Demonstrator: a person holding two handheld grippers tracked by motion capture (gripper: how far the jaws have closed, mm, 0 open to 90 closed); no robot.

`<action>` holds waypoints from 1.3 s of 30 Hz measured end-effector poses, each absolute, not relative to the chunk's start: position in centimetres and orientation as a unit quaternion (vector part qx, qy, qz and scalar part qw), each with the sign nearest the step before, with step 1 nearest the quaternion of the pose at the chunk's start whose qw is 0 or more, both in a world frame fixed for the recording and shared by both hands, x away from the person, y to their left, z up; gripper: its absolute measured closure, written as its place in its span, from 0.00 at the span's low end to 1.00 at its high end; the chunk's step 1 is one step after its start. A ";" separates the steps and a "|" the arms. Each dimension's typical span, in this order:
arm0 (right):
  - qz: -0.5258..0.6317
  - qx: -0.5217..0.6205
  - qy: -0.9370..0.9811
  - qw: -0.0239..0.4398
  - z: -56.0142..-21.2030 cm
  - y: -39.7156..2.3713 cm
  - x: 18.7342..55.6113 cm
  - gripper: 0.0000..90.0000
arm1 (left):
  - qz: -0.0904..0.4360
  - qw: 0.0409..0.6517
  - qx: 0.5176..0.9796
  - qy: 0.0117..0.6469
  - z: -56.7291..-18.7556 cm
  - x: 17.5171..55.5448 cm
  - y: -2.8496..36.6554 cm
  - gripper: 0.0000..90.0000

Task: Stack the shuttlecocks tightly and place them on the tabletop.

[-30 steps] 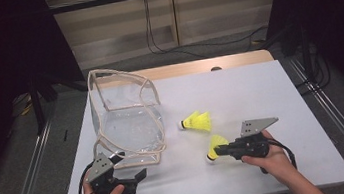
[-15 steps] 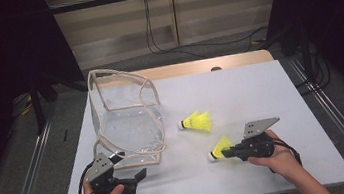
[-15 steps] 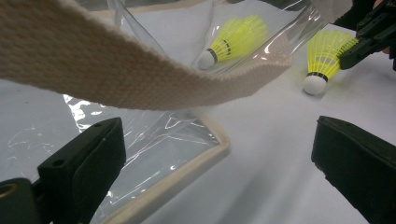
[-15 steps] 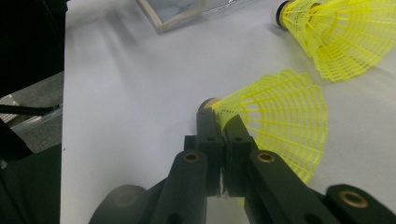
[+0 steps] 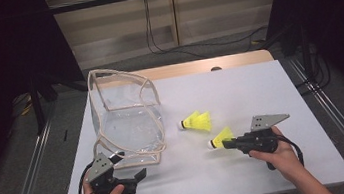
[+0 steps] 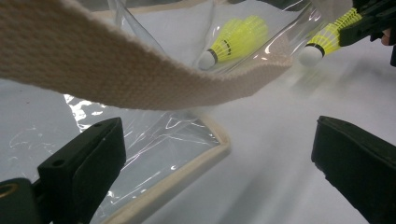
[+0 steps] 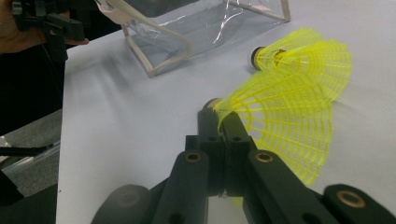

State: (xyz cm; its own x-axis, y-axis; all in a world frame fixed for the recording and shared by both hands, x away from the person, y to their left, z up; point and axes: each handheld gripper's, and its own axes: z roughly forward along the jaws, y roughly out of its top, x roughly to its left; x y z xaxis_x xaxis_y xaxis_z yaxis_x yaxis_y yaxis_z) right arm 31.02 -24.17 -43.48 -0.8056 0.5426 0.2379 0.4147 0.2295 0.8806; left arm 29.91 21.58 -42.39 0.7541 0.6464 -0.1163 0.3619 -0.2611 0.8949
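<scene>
- The held shuttlecock (image 5: 220, 137) is sitting pinched by its yellow skirt in the right gripper (image 5: 231, 143), jaws clamped together on it, low over the table (image 5: 260, 90).
- A second shuttlecock (image 5: 196, 121) is lying just beside it, toward the clear bag (image 5: 128, 123).
- The left gripper (image 5: 137, 176) is waiting at the bag's near corner, jaws standing wide apart.
- Bare white tabletop is lying open to the right and far side; dark floor and rails are flanking the edges.

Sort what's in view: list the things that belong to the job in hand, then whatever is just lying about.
In the job:
- held yellow shuttlecock, in the right gripper
- second yellow shuttlecock
- clear bag
- left gripper, open

Lying about:
- floor cables
</scene>
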 end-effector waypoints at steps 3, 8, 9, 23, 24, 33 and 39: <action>0.545 0.308 0.778 0.063 -43.4 -24.3 31.0 0.99 | 0.139 0.515 0.782 0.322 -42.4 29.9 21.6 0.04; 0.550 0.310 0.773 0.065 -43.3 -24.4 31.1 0.99 | 0.138 0.515 0.782 0.323 -42.4 29.9 21.6 0.03; 0.549 0.311 0.773 0.067 -43.3 -24.4 31.1 0.99 | 0.139 0.515 0.782 0.321 -42.4 29.9 21.6 0.04; 0.555 0.316 0.766 0.076 -43.1 -24.8 31.1 0.99 | 0.140 0.514 0.783 0.321 -42.4 29.9 21.6 0.04; 0.555 0.316 0.765 0.076 -43.1 -24.8 31.1 0.99 | 0.140 0.516 0.782 0.321 -42.4 29.9 21.6 0.04; 0.558 0.320 0.761 0.084 -43.1 -25.0 31.2 0.99 | 0.140 0.516 0.782 0.321 -42.4 29.9 21.6 0.03; 0.559 0.321 0.760 0.085 -43.0 -25.1 31.2 0.99 | 0.141 0.515 0.783 0.321 -42.4 29.9 21.6 0.04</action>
State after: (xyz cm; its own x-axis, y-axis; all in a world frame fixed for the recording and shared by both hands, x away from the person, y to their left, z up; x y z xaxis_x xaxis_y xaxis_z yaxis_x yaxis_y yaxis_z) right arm 31.25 -25.12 -43.04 -0.7789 0.5836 0.2296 0.3933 0.1694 0.9037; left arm 29.92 21.62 -42.36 0.7545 0.6470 -0.1101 0.3576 -0.2646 0.8956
